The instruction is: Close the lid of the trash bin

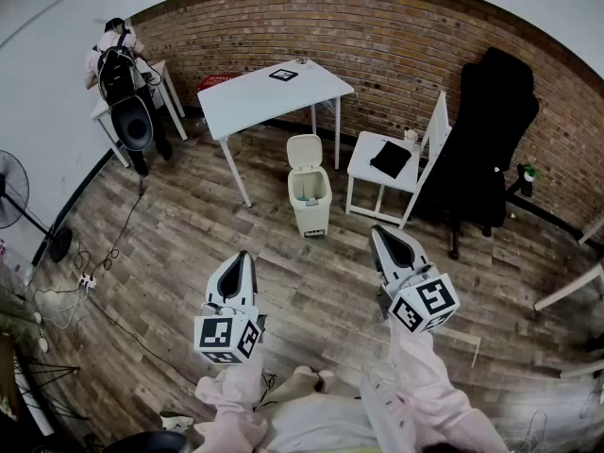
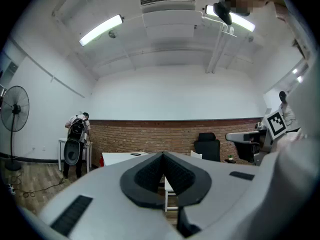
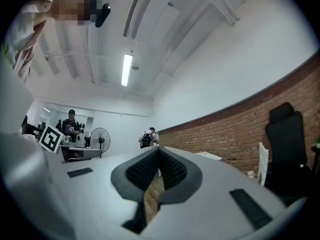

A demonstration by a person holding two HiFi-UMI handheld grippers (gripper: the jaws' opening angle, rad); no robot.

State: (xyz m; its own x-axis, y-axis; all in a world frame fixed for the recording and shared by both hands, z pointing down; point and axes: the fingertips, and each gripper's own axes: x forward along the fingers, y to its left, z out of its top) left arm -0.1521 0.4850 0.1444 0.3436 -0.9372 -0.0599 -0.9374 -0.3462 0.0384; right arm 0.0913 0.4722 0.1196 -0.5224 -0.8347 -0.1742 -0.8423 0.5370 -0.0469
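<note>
A cream trash bin (image 1: 310, 199) stands on the wood floor between the white table (image 1: 270, 92) and the white chair (image 1: 392, 169). Its lid (image 1: 304, 151) is swung up, and the inside is exposed. My left gripper (image 1: 243, 259) is low and left of the bin, well short of it, jaws shut with nothing between them. My right gripper (image 1: 382, 235) is to the right of the bin, also apart from it, shut and empty. In the left gripper view the left gripper (image 2: 162, 155) points level at the brick wall. In the right gripper view the right gripper (image 3: 157, 150) points slightly upward.
A black office chair (image 1: 491, 135) stands at the right by the brick wall. A person with a backpack (image 1: 121, 74) stands at a small desk at the far left. A fan (image 1: 17, 201) and cables (image 1: 90, 276) lie at the left. A black item (image 1: 390, 159) rests on the white chair.
</note>
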